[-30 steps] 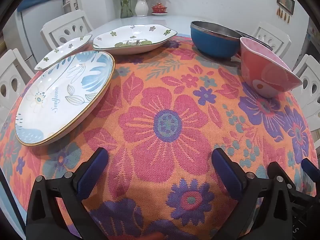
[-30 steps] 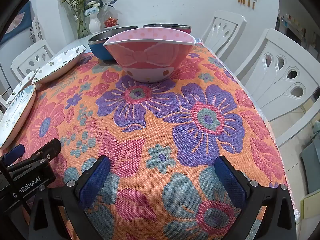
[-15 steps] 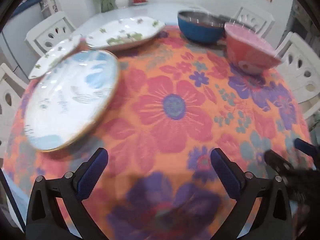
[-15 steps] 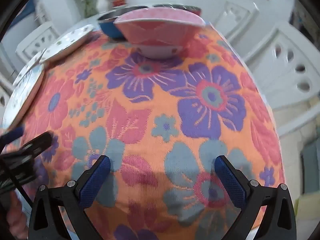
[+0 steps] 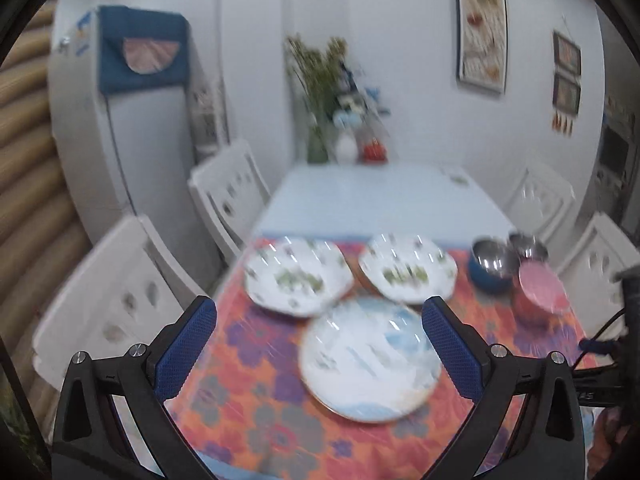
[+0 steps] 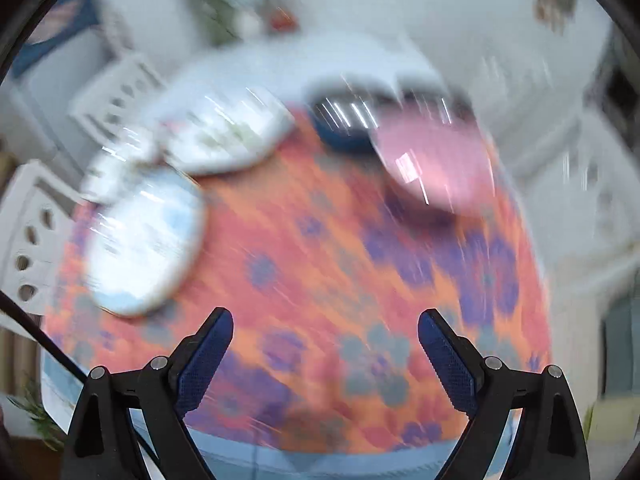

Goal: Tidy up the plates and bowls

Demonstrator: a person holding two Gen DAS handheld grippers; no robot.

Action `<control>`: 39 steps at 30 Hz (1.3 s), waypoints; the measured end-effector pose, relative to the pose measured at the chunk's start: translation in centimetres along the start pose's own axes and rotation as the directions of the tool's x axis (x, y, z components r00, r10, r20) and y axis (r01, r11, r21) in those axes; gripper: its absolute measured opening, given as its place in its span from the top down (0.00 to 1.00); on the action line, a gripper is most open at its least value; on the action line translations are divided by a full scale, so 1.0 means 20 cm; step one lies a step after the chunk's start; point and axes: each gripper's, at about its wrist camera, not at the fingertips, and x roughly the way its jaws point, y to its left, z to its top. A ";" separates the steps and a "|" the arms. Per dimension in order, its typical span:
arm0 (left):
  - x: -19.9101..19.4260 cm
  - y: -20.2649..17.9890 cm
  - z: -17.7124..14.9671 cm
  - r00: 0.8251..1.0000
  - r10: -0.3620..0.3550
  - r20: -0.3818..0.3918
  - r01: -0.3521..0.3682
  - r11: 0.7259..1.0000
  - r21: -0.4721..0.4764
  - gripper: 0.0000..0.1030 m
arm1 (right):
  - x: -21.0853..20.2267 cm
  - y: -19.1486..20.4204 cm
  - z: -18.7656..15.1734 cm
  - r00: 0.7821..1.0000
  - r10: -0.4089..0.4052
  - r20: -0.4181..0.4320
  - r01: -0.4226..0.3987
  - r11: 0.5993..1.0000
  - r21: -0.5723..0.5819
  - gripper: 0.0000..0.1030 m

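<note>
We see the round blue-leaf plate point(image 5: 370, 358) nearest on the floral cloth point(image 5: 256, 396), two green-sprigged plates point(image 5: 298, 276) behind it, pink bowl point(image 5: 540, 286) and blue bowl point(image 5: 490, 266) far right, our left gripper point(image 5: 319, 354) and right gripper point(image 6: 325, 354) spread wide above, holding nothing, white chairs point(image 5: 116, 304) around

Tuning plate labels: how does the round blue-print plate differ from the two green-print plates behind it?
The blue-print plate is round with a gold-toned rim and sits nearest; the left green-print plate and right green-print plate look angular-edged with no such rim visible, and lie farther back, side by side. Shared: white, empty, resting flat on the floral cloth, ungripped.
</note>
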 end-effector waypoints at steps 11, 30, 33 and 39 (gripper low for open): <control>0.01 0.17 -0.08 1.000 -0.022 0.022 0.023 0.999 -0.046 0.01 | -0.18 0.42 -0.05 0.994 0.024 0.110 -0.029 0.998 0.050 0.00; 0.24 0.29 -0.19 0.985 -0.134 -0.106 0.130 0.990 -0.047 0.01 | -0.04 0.61 -0.11 0.999 -0.035 0.005 0.034 0.995 0.092 0.00; 0.24 0.30 -0.19 0.986 -0.126 -0.111 0.120 0.991 -0.056 0.01 | -0.02 0.63 -0.10 0.999 -0.032 0.004 0.032 0.997 0.067 0.00; 0.27 0.29 -0.22 0.981 -0.122 -0.153 0.112 0.991 -0.069 0.01 | -0.03 0.63 -0.09 0.999 -0.043 0.023 0.042 0.997 0.072 0.00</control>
